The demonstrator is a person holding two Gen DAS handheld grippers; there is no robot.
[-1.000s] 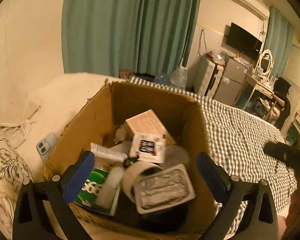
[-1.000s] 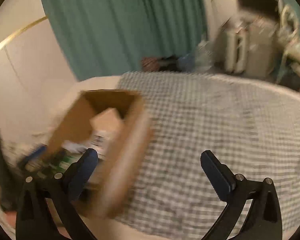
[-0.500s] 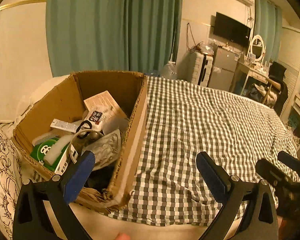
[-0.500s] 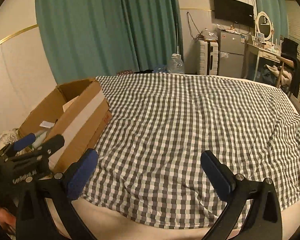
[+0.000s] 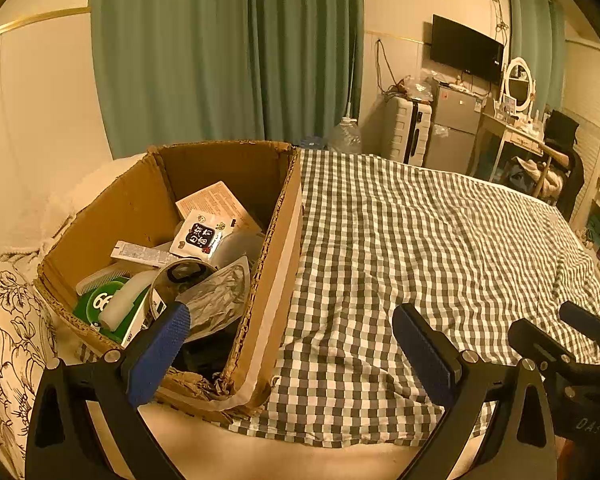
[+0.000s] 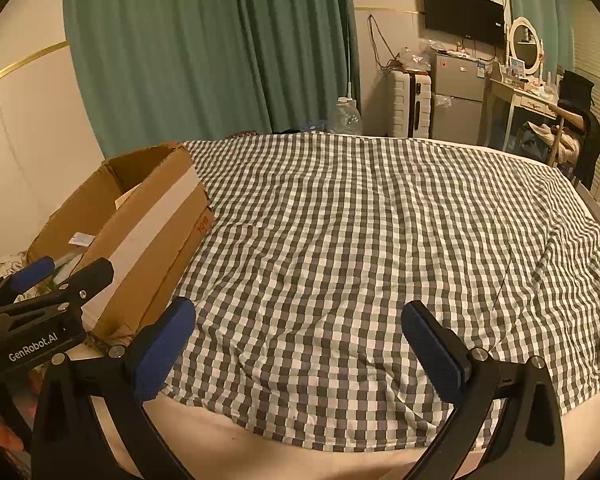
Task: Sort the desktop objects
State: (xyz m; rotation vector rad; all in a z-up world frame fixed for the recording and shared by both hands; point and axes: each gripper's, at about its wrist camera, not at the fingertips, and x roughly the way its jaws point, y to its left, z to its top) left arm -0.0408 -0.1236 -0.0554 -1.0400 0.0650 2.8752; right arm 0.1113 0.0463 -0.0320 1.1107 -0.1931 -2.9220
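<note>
An open cardboard box [image 5: 136, 208] [image 6: 148, 216] sits on the bed's left side, filled with several items: a green packet [image 5: 100, 300], a white tube [image 5: 140, 254], a printed sachet [image 5: 200, 236], a tan booklet [image 5: 216, 202], a tape roll [image 5: 180, 276] and a crinkled silver pack [image 5: 220, 296]. My left gripper [image 5: 292, 344] is open with nothing in it, low at the box's near right corner, and shows at the left of the right wrist view [image 6: 52, 280]. My right gripper [image 6: 300, 344] is open with nothing in it over the checked cover, and appears at the right edge of the left wrist view [image 5: 572, 336].
The grey-and-white checked bed cover [image 6: 380, 240] spreads to the right of the box. A floral pillow [image 5: 4, 320] lies left of the box. Green curtains [image 5: 228, 52], a white suitcase [image 6: 408, 104], a small fridge [image 6: 456, 96] and a dressing table [image 6: 524, 96] stand beyond the bed.
Both views have pulled back and swung right from the box: it filled the left wrist view a second ago and now sits at the left. Both grippers stayed open and without a load.
</note>
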